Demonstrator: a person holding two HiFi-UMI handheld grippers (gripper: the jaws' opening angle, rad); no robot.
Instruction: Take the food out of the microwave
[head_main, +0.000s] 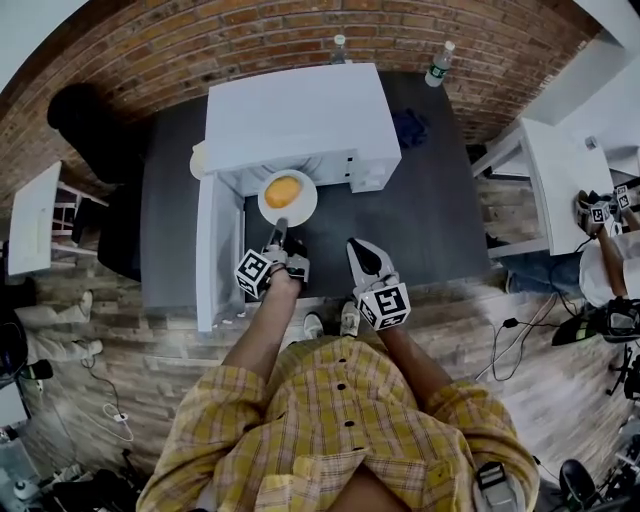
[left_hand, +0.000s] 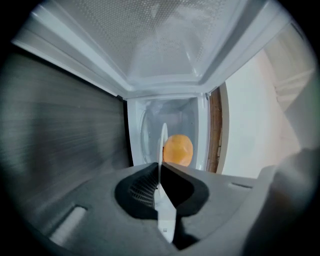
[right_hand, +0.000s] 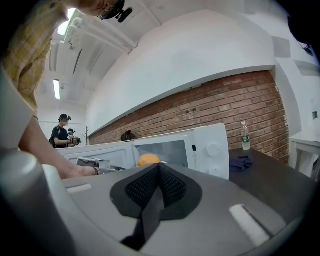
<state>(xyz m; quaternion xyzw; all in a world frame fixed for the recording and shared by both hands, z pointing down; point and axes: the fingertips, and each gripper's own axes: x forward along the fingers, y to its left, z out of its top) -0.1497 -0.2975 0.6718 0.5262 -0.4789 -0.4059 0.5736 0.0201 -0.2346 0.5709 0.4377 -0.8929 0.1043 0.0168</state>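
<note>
Dark table (head_main: 450, 200), open microwave (head_main: 300, 115), orange food (head_main: 282, 190) on plate (head_main: 306, 202) just beyond left tool (head_main: 279, 230) clamped on its rim; right tool (head_main: 358, 252) closed

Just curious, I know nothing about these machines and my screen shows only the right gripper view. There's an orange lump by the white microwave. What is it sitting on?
Observer: In the head view the orange food lies on a round white plate. Most of the plate shows in front of the microwave.
Operator: Is anything holding that plate?
Observer: Yes. The left claw is shut on the plate's near rim. Its own view shows the rim edge-on between the jaws.
Operator: I see one bottle at the back. Any more?
Observer: Yes, one more. The head view shows a second bottle behind the microwave, besides the green-labelled bottle you can see.
</note>
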